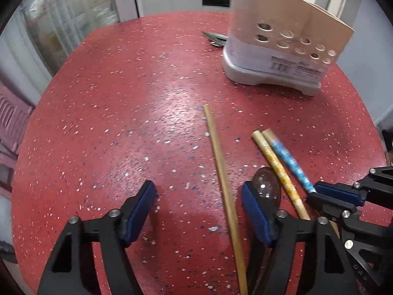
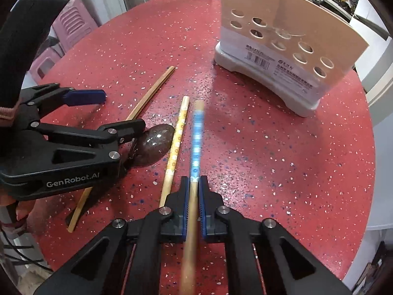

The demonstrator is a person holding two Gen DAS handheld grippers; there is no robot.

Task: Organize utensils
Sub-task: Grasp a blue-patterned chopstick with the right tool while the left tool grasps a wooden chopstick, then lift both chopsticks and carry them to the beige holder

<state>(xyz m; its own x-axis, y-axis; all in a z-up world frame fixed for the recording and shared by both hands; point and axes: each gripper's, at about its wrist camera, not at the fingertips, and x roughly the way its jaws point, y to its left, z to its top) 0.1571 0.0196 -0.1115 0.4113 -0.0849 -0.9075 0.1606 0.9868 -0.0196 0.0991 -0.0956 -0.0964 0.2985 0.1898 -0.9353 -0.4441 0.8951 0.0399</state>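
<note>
My right gripper [image 2: 194,184] is shut on a blue-patterned chopstick [image 2: 196,132] that points toward the beige utensil holder [image 2: 282,41]; it also shows in the left wrist view [image 1: 289,159]. A yellow-patterned chopstick [image 2: 175,145] lies beside it on the red table [image 2: 270,159]. A plain wooden chopstick [image 1: 221,167] lies between the jaws of my open left gripper [image 1: 199,196]. A dark brown spoon [image 1: 266,186] lies just outside its right finger [image 1: 255,213].
The utensil holder [image 1: 282,36] stands at the far right of the red table [image 1: 122,123], with metal forks [image 1: 213,39] lying behind it. Pink stools [image 2: 68,27] stand beyond the table's left edge. The round table edge curves close on the right.
</note>
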